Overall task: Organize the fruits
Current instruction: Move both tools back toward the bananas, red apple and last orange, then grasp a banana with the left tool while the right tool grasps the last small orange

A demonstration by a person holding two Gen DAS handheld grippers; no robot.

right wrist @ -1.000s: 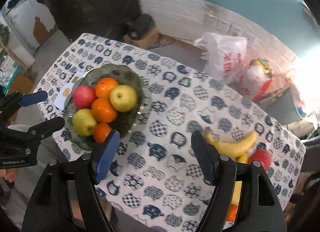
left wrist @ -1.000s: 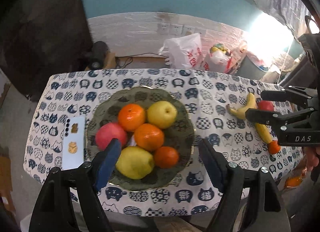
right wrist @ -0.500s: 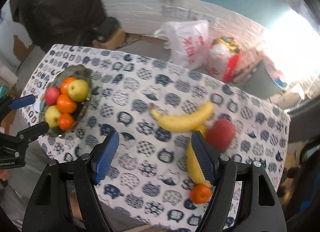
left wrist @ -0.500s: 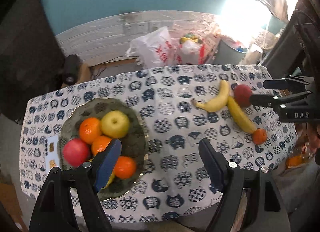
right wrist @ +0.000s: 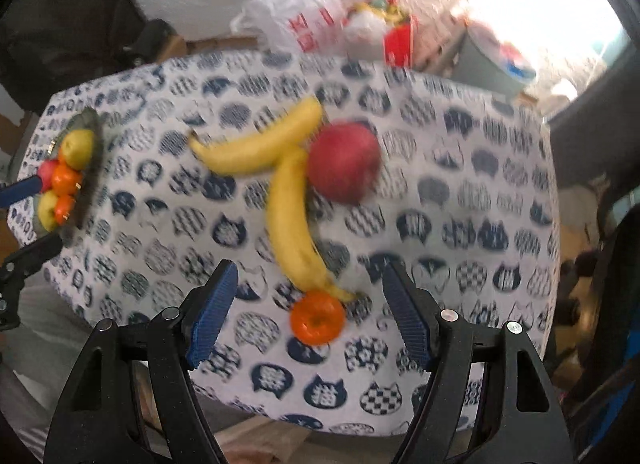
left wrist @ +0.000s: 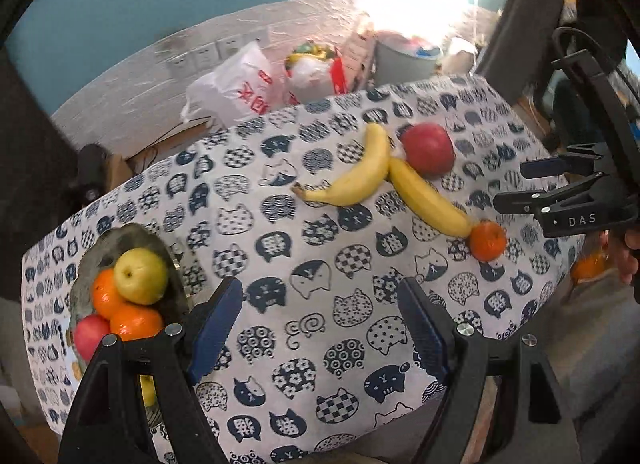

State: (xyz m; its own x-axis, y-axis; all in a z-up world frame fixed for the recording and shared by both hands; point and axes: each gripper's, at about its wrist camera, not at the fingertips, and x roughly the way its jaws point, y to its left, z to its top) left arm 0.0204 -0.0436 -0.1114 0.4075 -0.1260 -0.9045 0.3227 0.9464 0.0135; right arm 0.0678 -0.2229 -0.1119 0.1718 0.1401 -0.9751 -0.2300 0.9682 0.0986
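Both my left gripper (left wrist: 320, 324) and right gripper (right wrist: 310, 312) gape wide, empty. Smooth curved bananas (right wrist: 288, 200), a round glossy apple (right wrist: 344, 162) and a dimpled orange (right wrist: 317, 317) lie near the cat-print tablecloth's (right wrist: 460, 168) right edge; the heaped bowl (left wrist: 168, 260) sits by its left edge.

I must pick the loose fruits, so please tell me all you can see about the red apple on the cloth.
The red apple is round, smooth and slightly glossy, whole and unmarked. It sits alone on the cat-print cloth, at the far right part of the table, beside the joined stems of the two bananas and about touching them. No tongs touch it; the plate is far to its left.
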